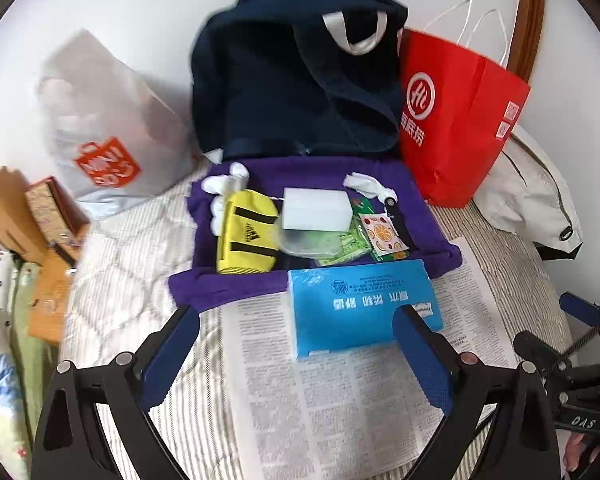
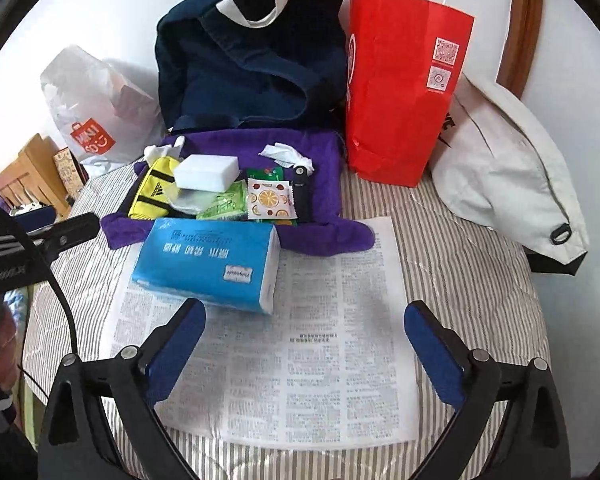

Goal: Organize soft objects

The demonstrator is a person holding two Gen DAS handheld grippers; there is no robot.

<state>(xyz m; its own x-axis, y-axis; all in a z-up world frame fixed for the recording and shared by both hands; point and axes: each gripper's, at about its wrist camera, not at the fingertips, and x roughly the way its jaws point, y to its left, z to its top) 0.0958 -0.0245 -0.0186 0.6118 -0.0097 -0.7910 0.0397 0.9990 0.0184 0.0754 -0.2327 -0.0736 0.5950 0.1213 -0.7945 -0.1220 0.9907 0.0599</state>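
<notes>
A blue tissue pack (image 1: 360, 304) lies on a newspaper (image 1: 340, 400) spread over the striped bed. Behind it a purple cloth (image 1: 260, 288) carries a yellow pouch (image 1: 246, 236), a white sponge block (image 1: 316, 208), green packets (image 1: 340, 246), a fruit-print packet (image 1: 382, 234) and crumpled white tissues (image 1: 224, 184). My left gripper (image 1: 296, 320) is open just in front of the pack, its right finger overlapping the pack's near corner. My right gripper (image 2: 306, 320) is open above the bare newspaper (image 2: 320, 360), right of the tissue pack (image 2: 208, 260), with nothing between its fingers.
A navy bag (image 1: 292, 92) stands against the wall behind the cloth, a red paper bag (image 1: 456, 120) to its right, a white plastic bag (image 1: 100, 120) to its left. A pale canvas bag (image 2: 500, 176) lies at the right. Wooden furniture (image 1: 8, 208) borders the bed's left side.
</notes>
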